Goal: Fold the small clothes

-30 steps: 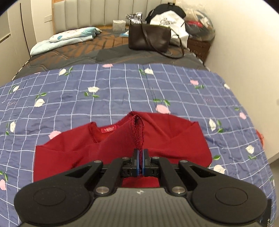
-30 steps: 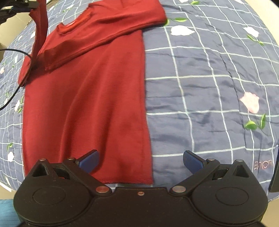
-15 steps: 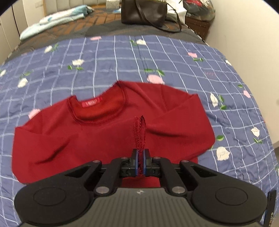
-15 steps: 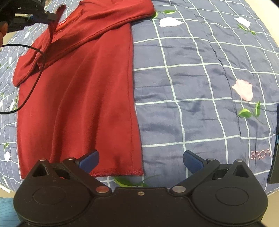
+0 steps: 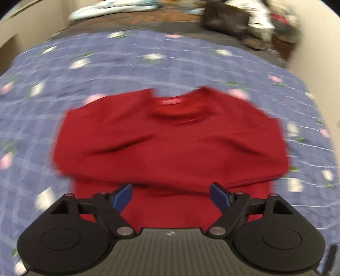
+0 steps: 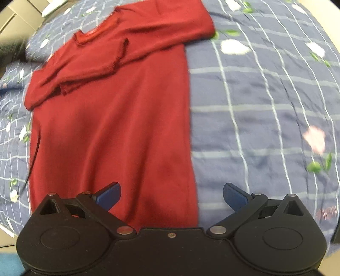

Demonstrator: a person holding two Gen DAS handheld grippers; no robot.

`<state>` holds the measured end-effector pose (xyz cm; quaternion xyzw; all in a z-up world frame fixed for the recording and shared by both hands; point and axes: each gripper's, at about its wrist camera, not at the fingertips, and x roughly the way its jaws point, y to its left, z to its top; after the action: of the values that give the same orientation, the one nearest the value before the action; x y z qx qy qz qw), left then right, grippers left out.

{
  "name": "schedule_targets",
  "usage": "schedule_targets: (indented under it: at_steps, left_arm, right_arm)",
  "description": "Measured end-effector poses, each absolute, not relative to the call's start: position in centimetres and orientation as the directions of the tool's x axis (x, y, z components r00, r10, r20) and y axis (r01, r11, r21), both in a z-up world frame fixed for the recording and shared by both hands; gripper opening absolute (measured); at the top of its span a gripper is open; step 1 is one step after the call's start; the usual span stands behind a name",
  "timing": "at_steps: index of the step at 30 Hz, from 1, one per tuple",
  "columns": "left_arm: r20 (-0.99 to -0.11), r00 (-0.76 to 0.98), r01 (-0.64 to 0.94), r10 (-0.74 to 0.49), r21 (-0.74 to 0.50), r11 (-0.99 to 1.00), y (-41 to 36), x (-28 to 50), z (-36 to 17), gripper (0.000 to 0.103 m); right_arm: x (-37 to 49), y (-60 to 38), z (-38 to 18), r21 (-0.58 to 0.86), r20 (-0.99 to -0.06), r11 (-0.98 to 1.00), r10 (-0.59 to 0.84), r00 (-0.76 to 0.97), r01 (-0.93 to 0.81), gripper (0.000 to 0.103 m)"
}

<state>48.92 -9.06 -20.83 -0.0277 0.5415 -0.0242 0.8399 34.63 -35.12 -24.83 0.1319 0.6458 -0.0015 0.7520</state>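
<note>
A dark red long-sleeved top (image 5: 170, 146) lies flat on the blue flowered quilt (image 5: 106, 68), neckline (image 5: 178, 110) away from me and both sleeves folded across the chest. My left gripper (image 5: 173, 196) hovers open over its lower half, holding nothing; this view is motion-blurred. In the right wrist view the same top (image 6: 114, 127) stretches away to the upper left, and a sleeve cuff (image 6: 119, 55) rests across the chest. My right gripper (image 6: 172, 196) stands open above the hem, its blue pads astride the top's right side edge.
The quilt (image 6: 265, 106) spreads bare to the right of the top. A dark handbag (image 5: 225, 19) and bags sit at the far end of the bed, pillows (image 5: 110, 8) at the far left. A pale wall (image 5: 318, 53) borders the right side.
My left gripper has opened and let the sleeve cuff go; the sleeve now lies across the chest. The left gripper has pulled back and is moving fast. The right gripper has shifted a little over the hem.
</note>
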Motion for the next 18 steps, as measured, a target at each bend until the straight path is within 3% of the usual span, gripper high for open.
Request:
schedule_targets:
  at_steps: [7, 10, 12, 18]
  left_arm:
    - [-0.930, 0.334, -0.182, 0.152, 0.095, 0.979, 2.1, 47.4, -23.9, 0.086]
    - [-0.930, 0.314, -0.226, 0.189, 0.120, 0.967, 5.0, 47.9, -25.1, 0.086]
    - [-0.928, 0.317, -0.238, 0.196, 0.122, 0.964, 6.1, 48.0, -25.5, 0.087]
    - [-0.928, 0.324, -0.211, 0.184, 0.119, 0.970, 7.0, 49.2, -27.2, 0.087]
  right_arm:
    - [43.0, -32.7, -25.6, 0.197, -0.936, 0.973, 0.149, 0.319, 0.123, 0.101]
    - [47.3, -32.0, -26.3, 0.243, -0.911, 0.960, 0.177, 0.373, 0.139, 0.092]
    - [50.1, -31.4, -26.9, 0.271, -0.899, 0.948, 0.189, 0.394, 0.164, 0.081]
    - [54.9, -28.9, -28.0, 0.260, -0.894, 0.957, 0.186, 0.408, 0.132, 0.067]
